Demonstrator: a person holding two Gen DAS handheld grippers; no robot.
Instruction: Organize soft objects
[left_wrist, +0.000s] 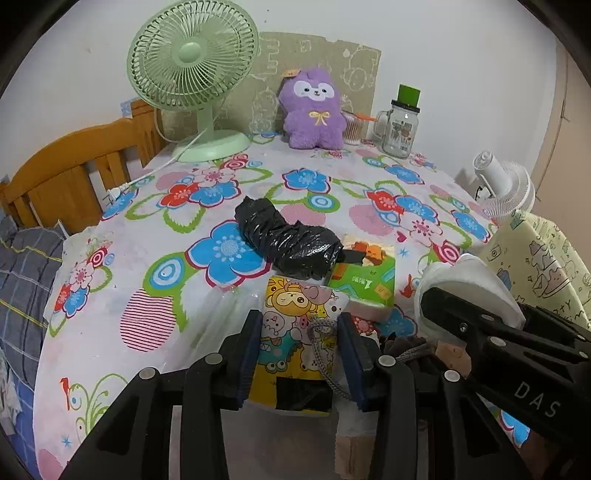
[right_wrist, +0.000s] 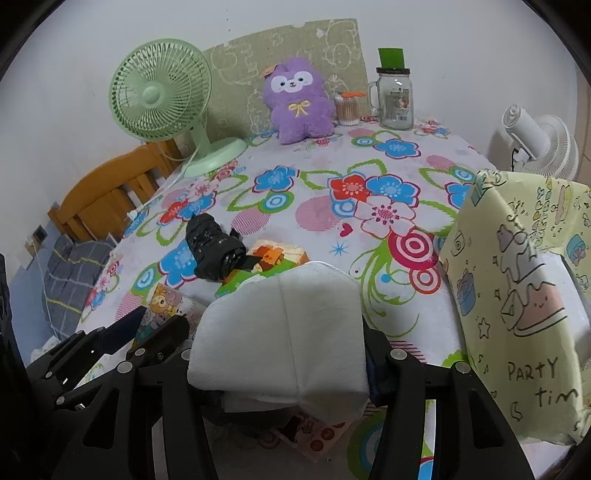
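Note:
My left gripper (left_wrist: 300, 321) is shut on a yellow cartoon-printed soft pack (left_wrist: 295, 299), its blue pads pressing both sides; a grey cord hangs across the pack. My right gripper (right_wrist: 280, 354) is shut on a white folded pad (right_wrist: 280, 314), which hides most of its fingers. In the left wrist view the right gripper (left_wrist: 443, 306) sits to the right with the white pad (left_wrist: 469, 277). In the right wrist view the left gripper (right_wrist: 147, 325) is low on the left with the cartoon pack (right_wrist: 166, 299). Both hang just above the flowered table (left_wrist: 221, 251).
A black plastic bundle (left_wrist: 288, 236) and a green pack (left_wrist: 365, 280) lie mid-table. A purple plush (left_wrist: 314, 110), green fan (left_wrist: 192, 55) and glass jar (left_wrist: 400, 125) stand at the back. A yellow "party" bag (right_wrist: 517, 295) stands right, a white fan (left_wrist: 506, 184) behind it. A wooden headboard (left_wrist: 74, 166) is on the left.

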